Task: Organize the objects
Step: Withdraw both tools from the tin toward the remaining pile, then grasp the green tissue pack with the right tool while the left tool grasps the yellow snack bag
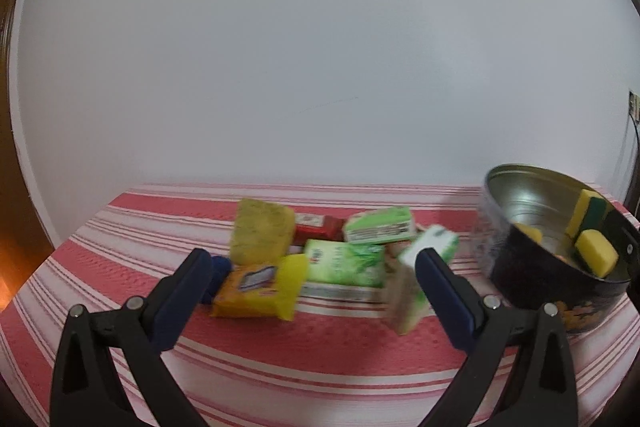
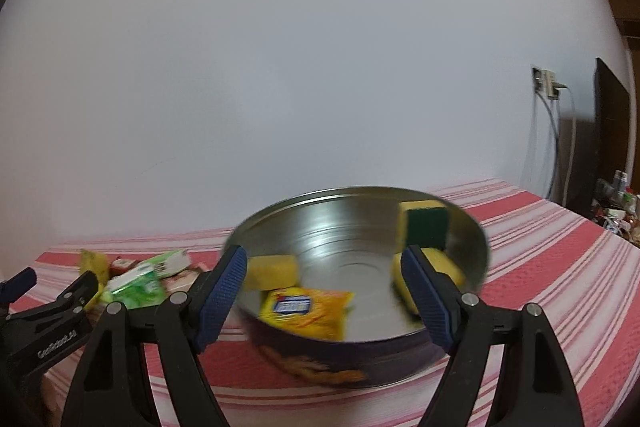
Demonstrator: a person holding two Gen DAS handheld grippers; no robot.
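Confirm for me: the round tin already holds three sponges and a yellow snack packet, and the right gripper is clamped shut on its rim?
Not quite. The right gripper is open, its fingers either side of the round tin with nothing clamped, as the right wrist view shows. The rest holds: three sponges and the yellow snack packet lie inside.

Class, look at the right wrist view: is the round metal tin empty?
No. The tin already holds yellow sponges, one with a green scouring side, and a yellow packet.
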